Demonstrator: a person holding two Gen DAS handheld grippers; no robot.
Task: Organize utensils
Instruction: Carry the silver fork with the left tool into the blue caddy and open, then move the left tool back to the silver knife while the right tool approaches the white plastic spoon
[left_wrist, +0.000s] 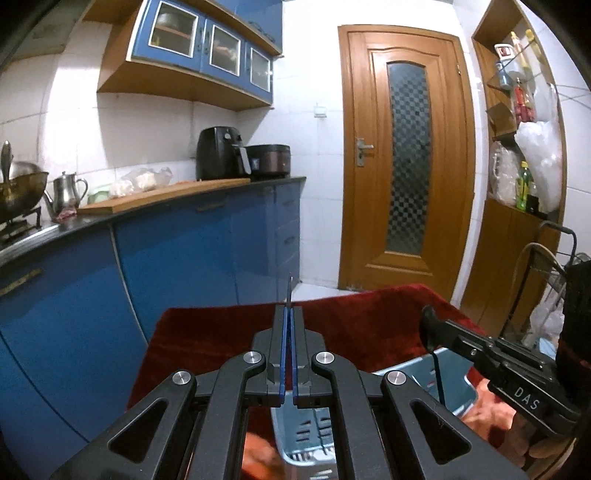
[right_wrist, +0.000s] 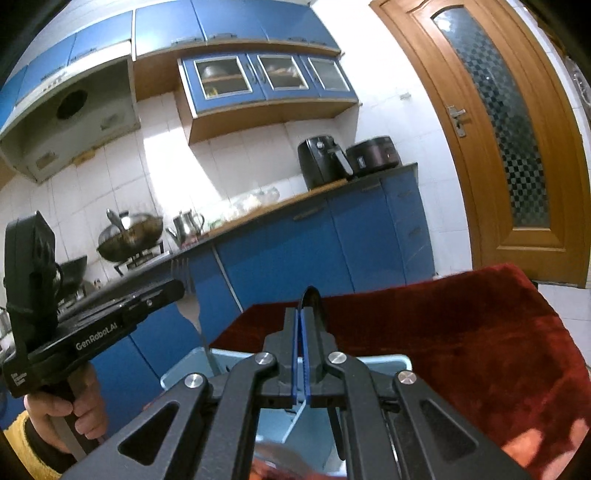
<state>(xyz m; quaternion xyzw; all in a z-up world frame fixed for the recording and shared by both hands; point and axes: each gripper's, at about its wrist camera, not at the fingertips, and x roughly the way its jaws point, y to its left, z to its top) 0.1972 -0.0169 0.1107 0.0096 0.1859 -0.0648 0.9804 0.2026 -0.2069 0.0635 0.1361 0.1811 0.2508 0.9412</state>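
Observation:
My left gripper (left_wrist: 289, 314) is shut on a metal fork; only its thin edge (left_wrist: 289, 291) sticks up past the fingertips. The right wrist view shows the same fork (right_wrist: 188, 295) upright, tines up, handle pointing down into the light blue basket (right_wrist: 177, 373). My right gripper (right_wrist: 301, 317) is shut on a black utensil (right_wrist: 314, 306) whose rounded end pokes above the fingers; it also shows in the left wrist view (left_wrist: 430, 328), with a thin dark stem hanging toward the basket (left_wrist: 458, 395). Both grippers hover over the basket on the red cloth (right_wrist: 461, 332).
A blue-fronted counter (left_wrist: 207, 229) runs along the left with a cutting board, kettle (left_wrist: 68, 190), wok, air fryer (left_wrist: 219, 153) and cooker. A wooden door (left_wrist: 406, 155) stands behind. Shelves and a wire rack (left_wrist: 546, 266) are at the right.

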